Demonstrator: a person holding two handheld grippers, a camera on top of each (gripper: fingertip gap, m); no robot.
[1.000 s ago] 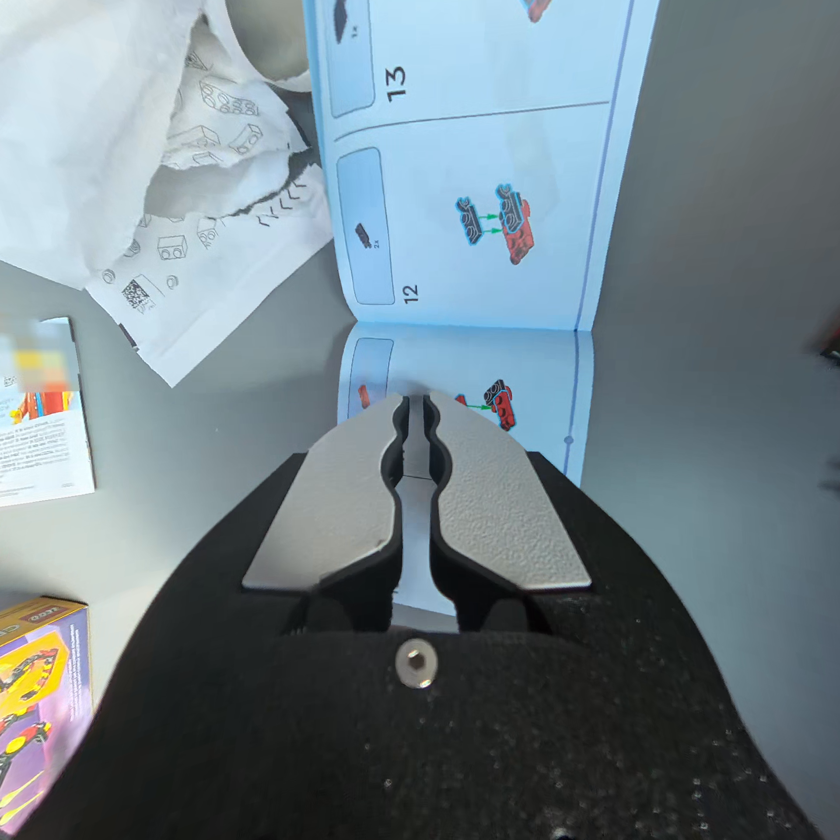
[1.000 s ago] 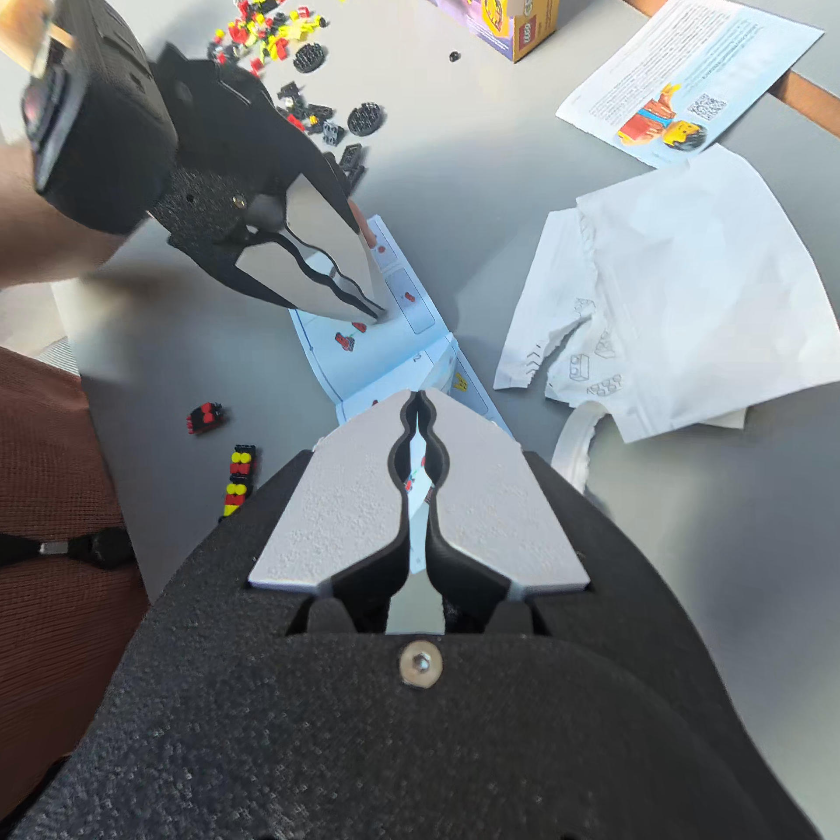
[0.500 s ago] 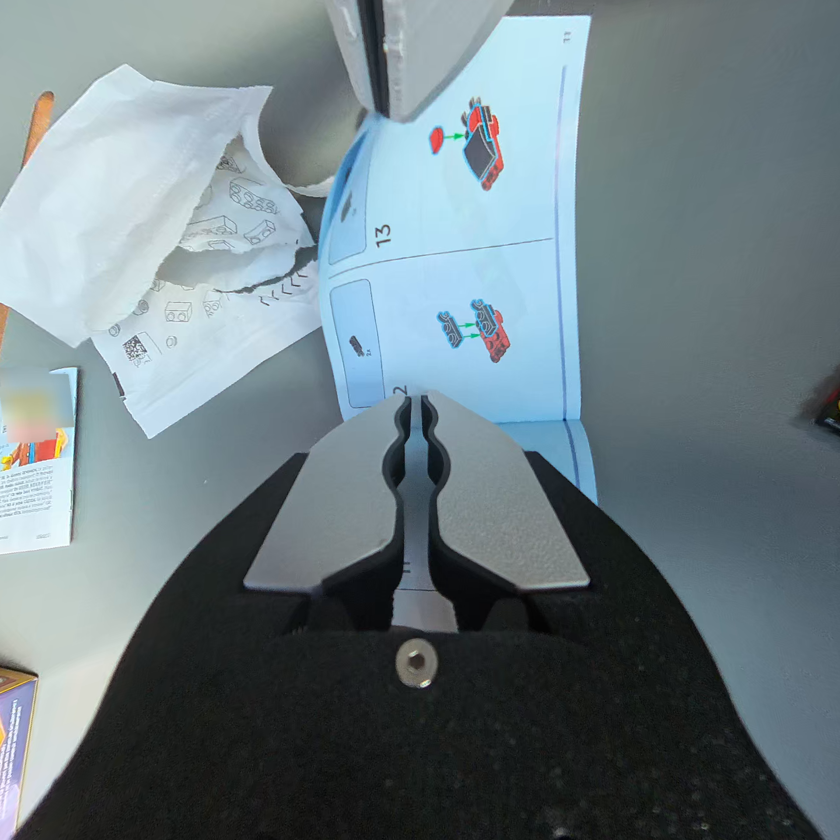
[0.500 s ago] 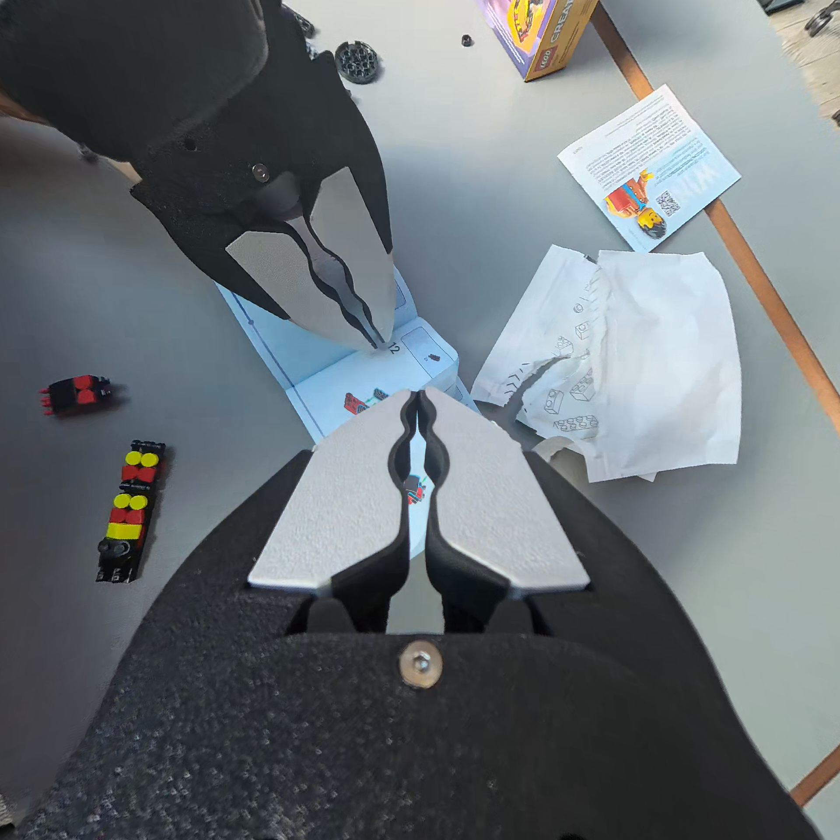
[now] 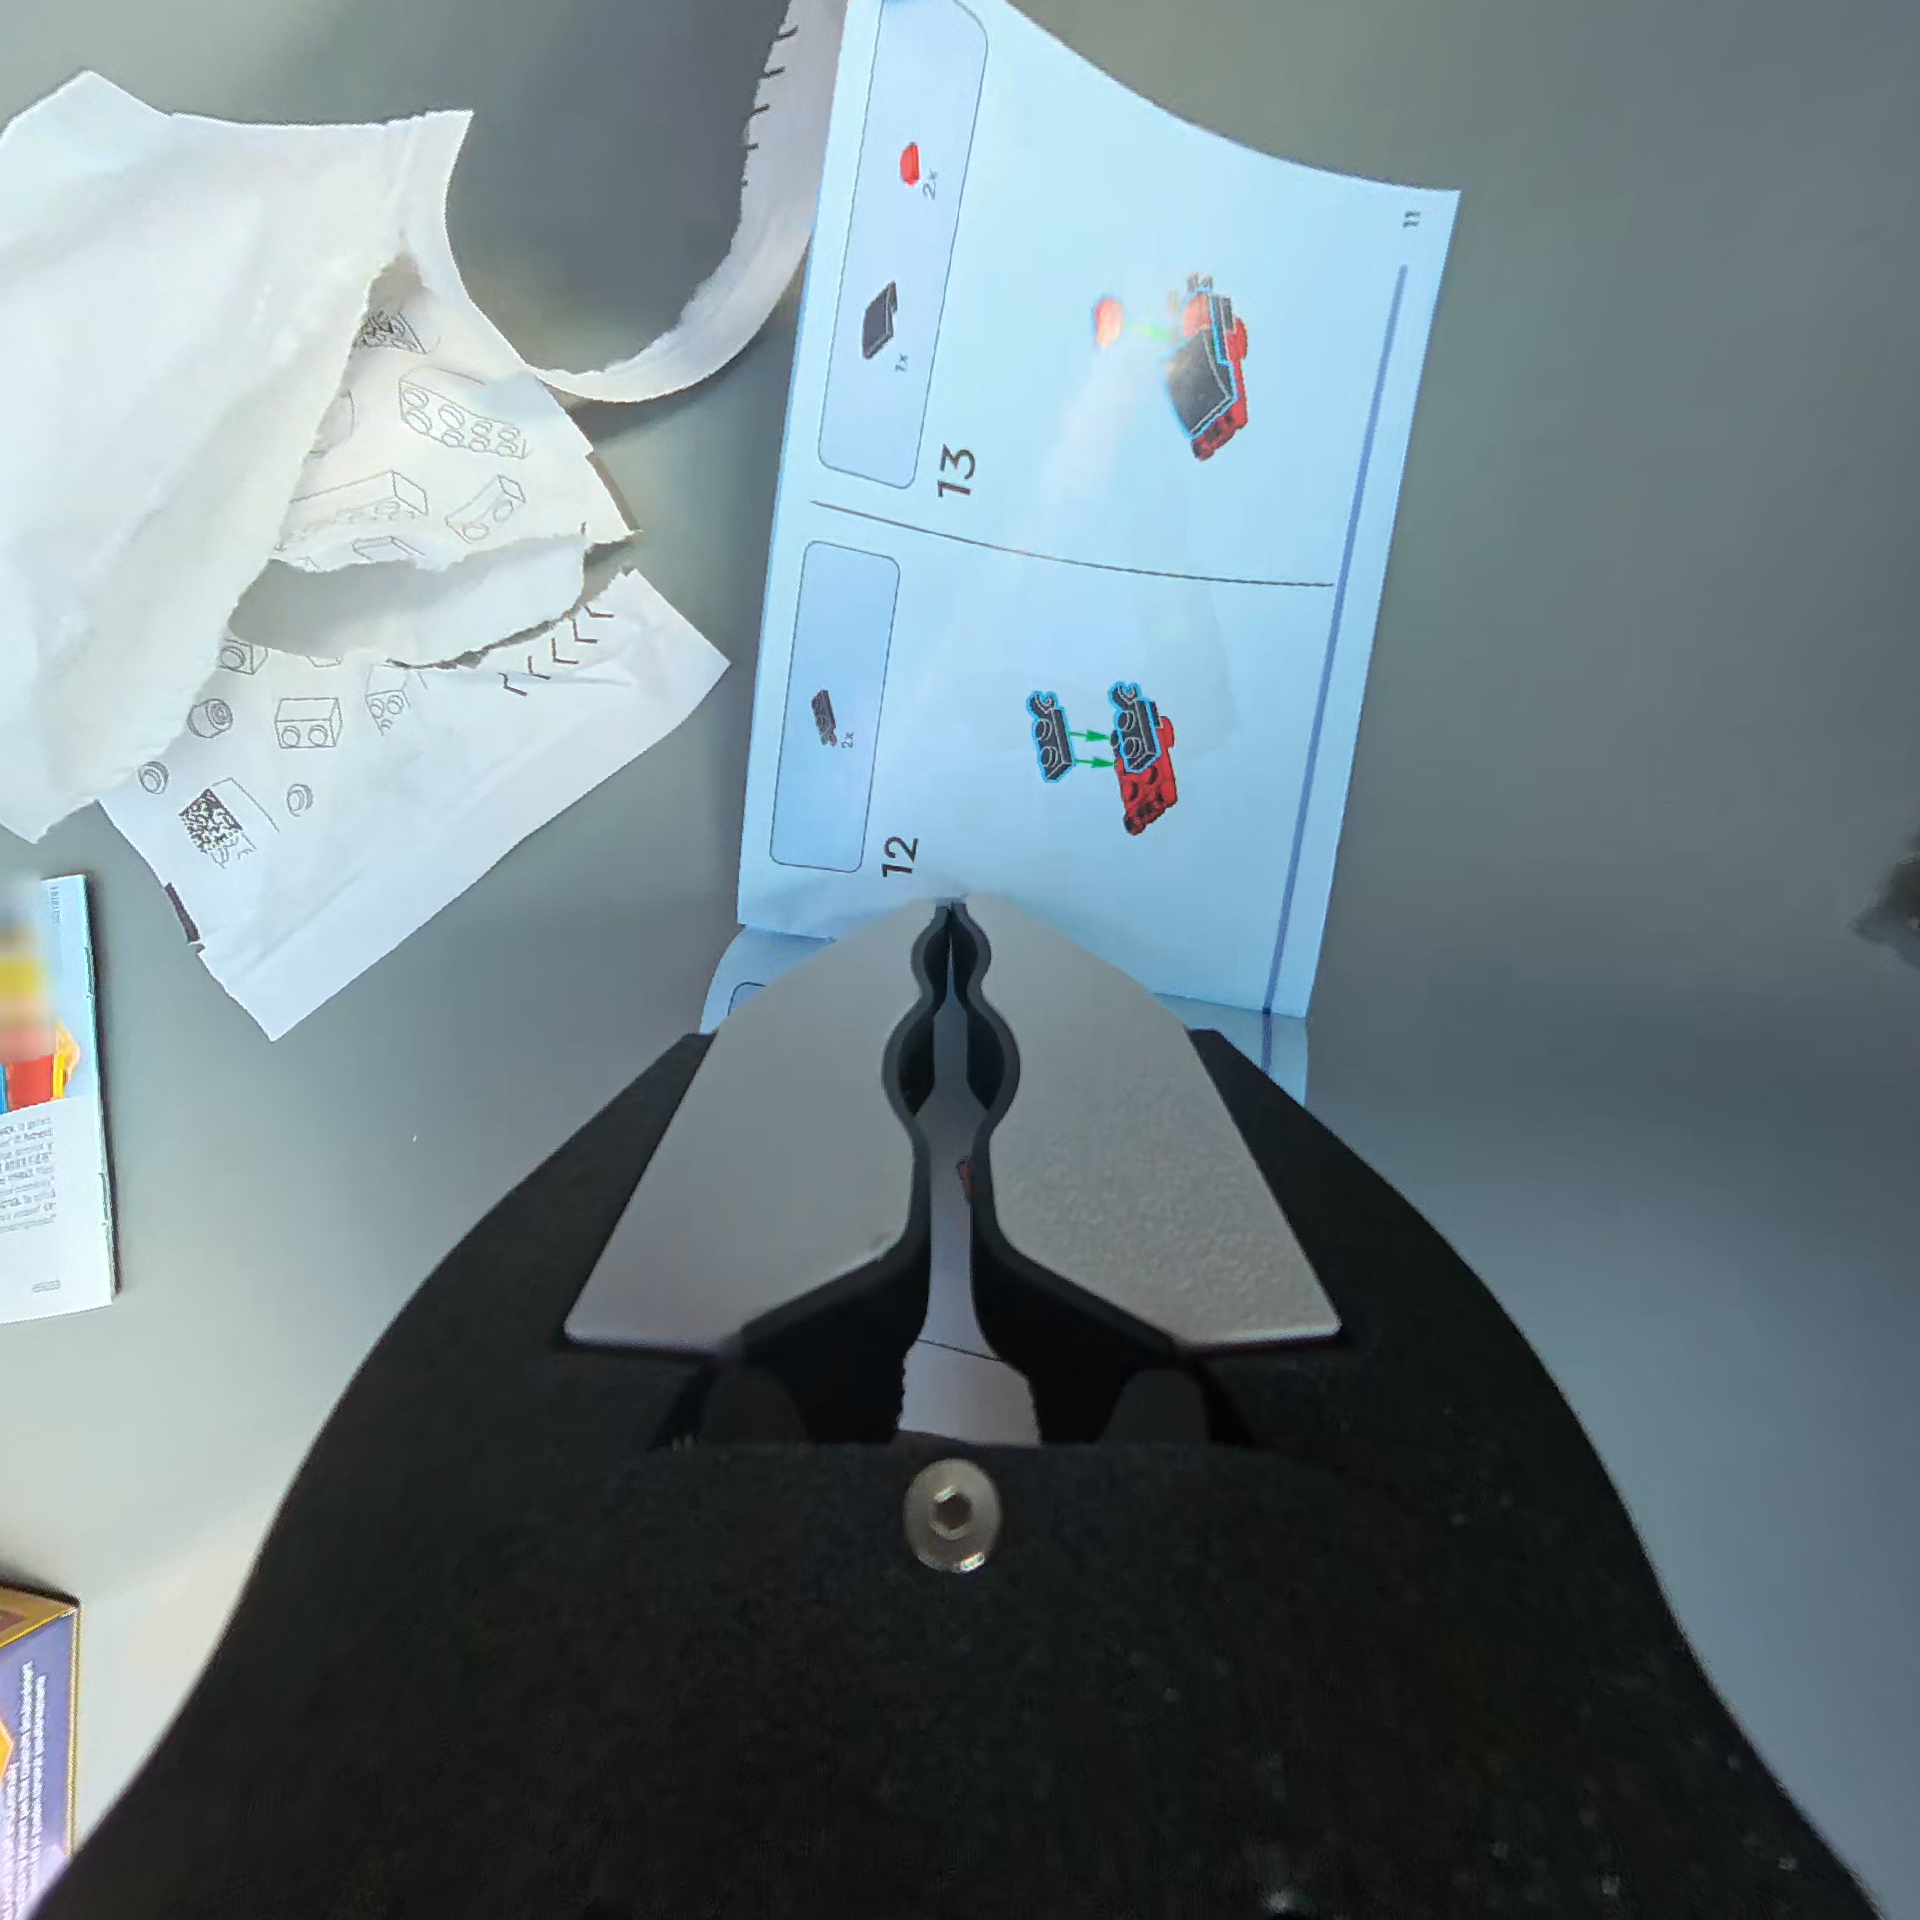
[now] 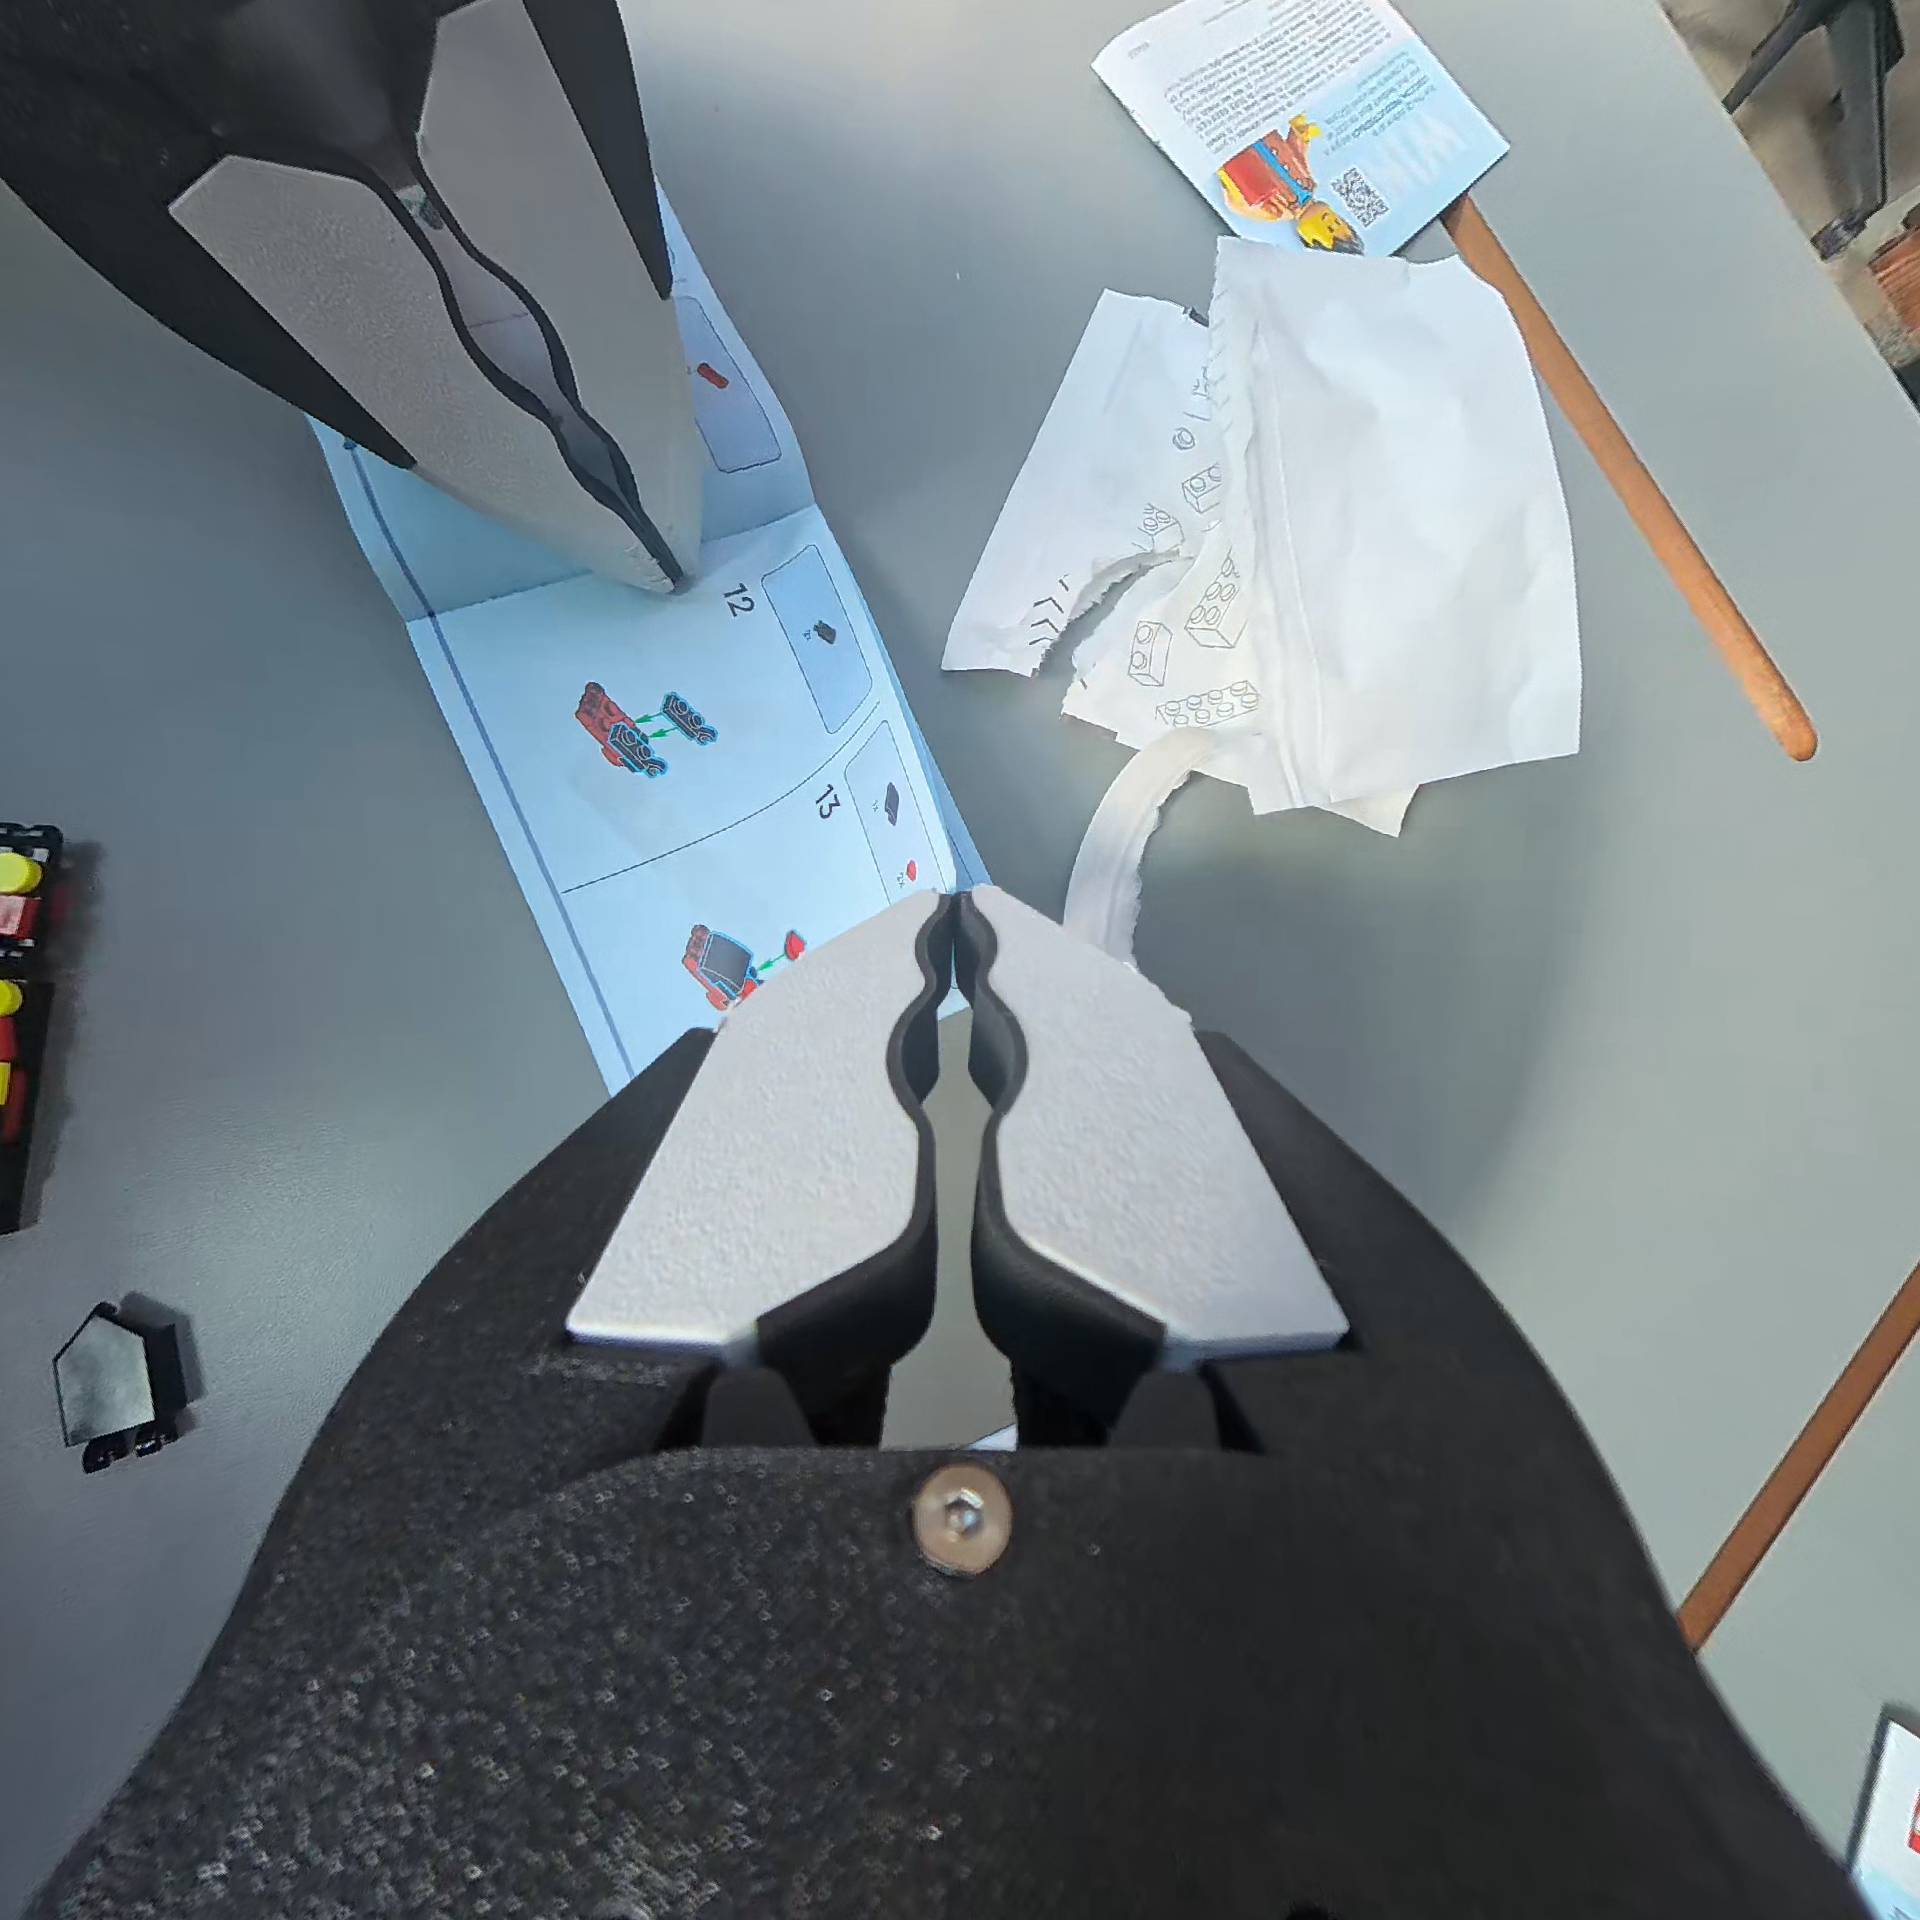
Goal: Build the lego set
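Observation:
A light-blue instruction booklet (image 5: 1091,582) lies open on the grey table and also shows in the right wrist view (image 6: 665,748). My left gripper (image 5: 951,912) is shut and empty, its tips resting on the booklet's fold; the right wrist view shows it at the top left (image 6: 665,577). My right gripper (image 6: 954,904) is shut, its tips at the open page's near corner. I cannot tell whether it pinches the page. That page curls upward. A black, red and yellow brick assembly (image 6: 21,987) lies at the left edge, with a black sloped piece (image 6: 120,1387) near it.
A torn white paper bag (image 6: 1330,561) lies right of the booklet and also shows in the left wrist view (image 5: 260,468). A printed leaflet (image 6: 1299,125) lies beyond it. A purple set box (image 5: 31,1714) sits at the left. The table's wooden edge (image 6: 1621,468) runs along the right.
My right gripper has drawn back toward the page's near corner and left the left wrist view. My left gripper has settled its tips on the booklet's fold. The open page now curls up more.

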